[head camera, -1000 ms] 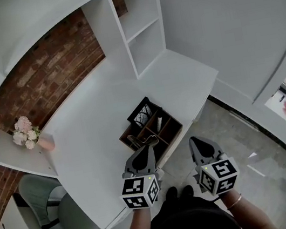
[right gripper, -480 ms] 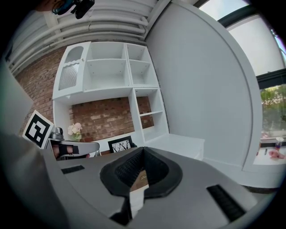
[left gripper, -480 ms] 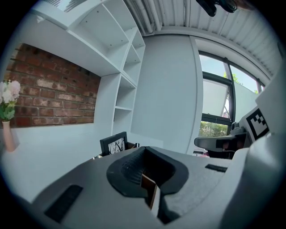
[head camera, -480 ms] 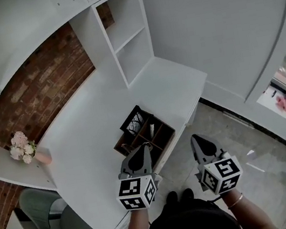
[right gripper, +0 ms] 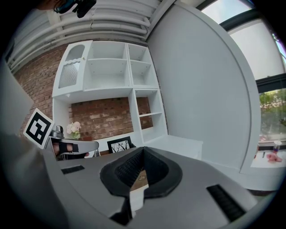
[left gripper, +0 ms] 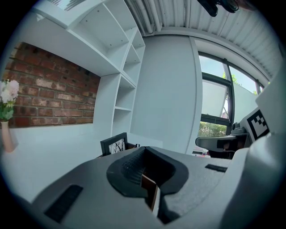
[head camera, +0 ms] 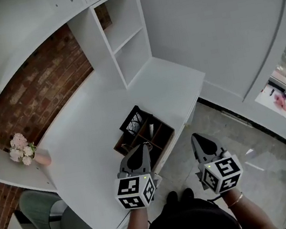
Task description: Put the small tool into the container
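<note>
A brown wooden organiser (head camera: 160, 134) with several compartments stands at the near edge of the white desk (head camera: 90, 142). A black picture frame (head camera: 133, 122) leans at its back corner. A slim pale item (head camera: 151, 130) stands upright in one compartment; I cannot tell what it is. My left gripper (head camera: 144, 147) hovers shut and empty over the organiser's near side. My right gripper (head camera: 195, 138) is shut and empty, off the desk over the floor. In the left gripper view the frame (left gripper: 114, 144) shows past the shut jaws. The right gripper view shows the frame (right gripper: 119, 144) too.
White shelving (head camera: 124, 38) rises at the back of the desk against a brick wall (head camera: 39, 83). A pink vase of flowers (head camera: 22, 150) stands at the far left. A grey-green chair (head camera: 63, 218) sits by the desk's left end. A window (left gripper: 216, 112) lies to the right.
The head view has shifted, so the desk and organiser sit slightly further left and up in the picture. Both grippers stay shut in nearly the same places.
</note>
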Tool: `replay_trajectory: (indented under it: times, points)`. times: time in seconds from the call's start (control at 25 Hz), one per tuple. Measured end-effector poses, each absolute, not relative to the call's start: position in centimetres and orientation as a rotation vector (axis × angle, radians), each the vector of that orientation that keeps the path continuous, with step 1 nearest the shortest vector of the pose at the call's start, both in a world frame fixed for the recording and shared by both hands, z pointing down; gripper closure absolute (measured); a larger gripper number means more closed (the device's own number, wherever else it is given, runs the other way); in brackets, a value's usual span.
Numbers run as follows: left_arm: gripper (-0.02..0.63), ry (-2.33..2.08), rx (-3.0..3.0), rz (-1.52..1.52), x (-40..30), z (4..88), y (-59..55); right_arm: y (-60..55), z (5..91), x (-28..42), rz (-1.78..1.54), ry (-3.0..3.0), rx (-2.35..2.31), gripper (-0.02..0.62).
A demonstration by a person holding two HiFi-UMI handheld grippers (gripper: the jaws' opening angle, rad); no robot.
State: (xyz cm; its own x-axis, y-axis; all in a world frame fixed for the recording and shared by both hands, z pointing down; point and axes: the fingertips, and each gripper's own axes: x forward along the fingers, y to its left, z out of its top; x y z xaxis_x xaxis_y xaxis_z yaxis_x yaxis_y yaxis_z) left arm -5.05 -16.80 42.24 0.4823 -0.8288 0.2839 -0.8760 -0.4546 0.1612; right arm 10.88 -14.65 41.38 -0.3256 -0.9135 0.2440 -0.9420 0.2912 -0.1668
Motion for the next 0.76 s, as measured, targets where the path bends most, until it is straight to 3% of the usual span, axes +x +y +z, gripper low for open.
replay_trajectory:
  times: [0.76]
  points:
    - [0.598, -1.453, 2.436, 0.243, -5.5, 42.41, -16.64, -14.58, 40.52, 10.42, 0.394, -2.469, 1.753, 0.592]
